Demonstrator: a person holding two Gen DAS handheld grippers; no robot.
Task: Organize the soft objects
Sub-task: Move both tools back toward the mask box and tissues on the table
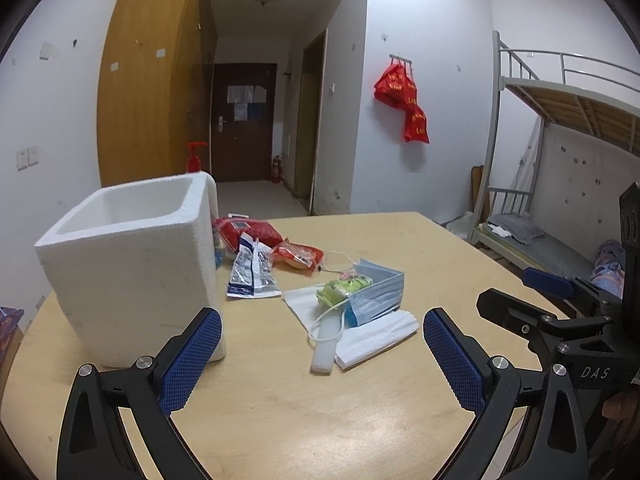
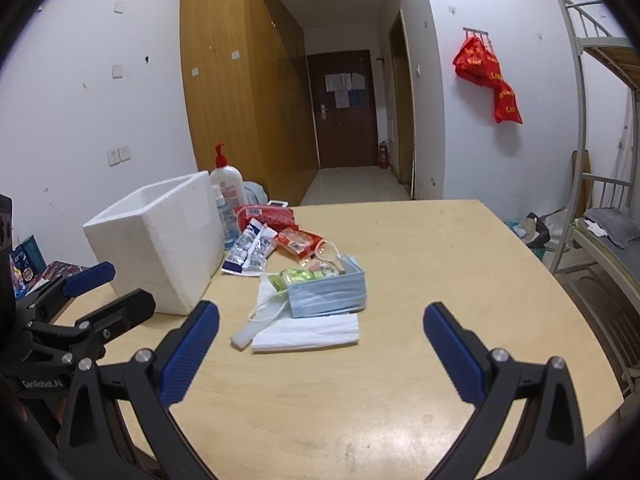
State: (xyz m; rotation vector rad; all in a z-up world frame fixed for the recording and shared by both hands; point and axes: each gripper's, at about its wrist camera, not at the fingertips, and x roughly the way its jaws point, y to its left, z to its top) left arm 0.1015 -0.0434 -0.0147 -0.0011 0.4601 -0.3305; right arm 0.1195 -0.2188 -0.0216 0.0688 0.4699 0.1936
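Observation:
A pile of soft items lies mid-table: blue face masks (image 1: 378,295) (image 2: 328,294), a folded white tissue (image 1: 376,338) (image 2: 308,334), a green packet (image 1: 344,286) (image 2: 298,276), a blue-and-white pouch (image 1: 252,274) (image 2: 248,254) and red packets (image 1: 298,256) (image 2: 264,216). A white foam box (image 1: 132,264) (image 2: 160,236) stands open-topped to their left. My left gripper (image 1: 322,354) hovers open in front of the pile, nothing between its fingers. My right gripper (image 2: 320,350) is open too, just short of the tissue. Each gripper also shows at the edge of the other's view.
A pump bottle with a red top (image 2: 226,184) and a small spray bottle (image 2: 226,220) stand behind the box. The wooden table (image 2: 400,360) is bare on its right half. A bunk bed (image 1: 560,140) stands at the right, a wardrobe (image 2: 240,92) at the back left.

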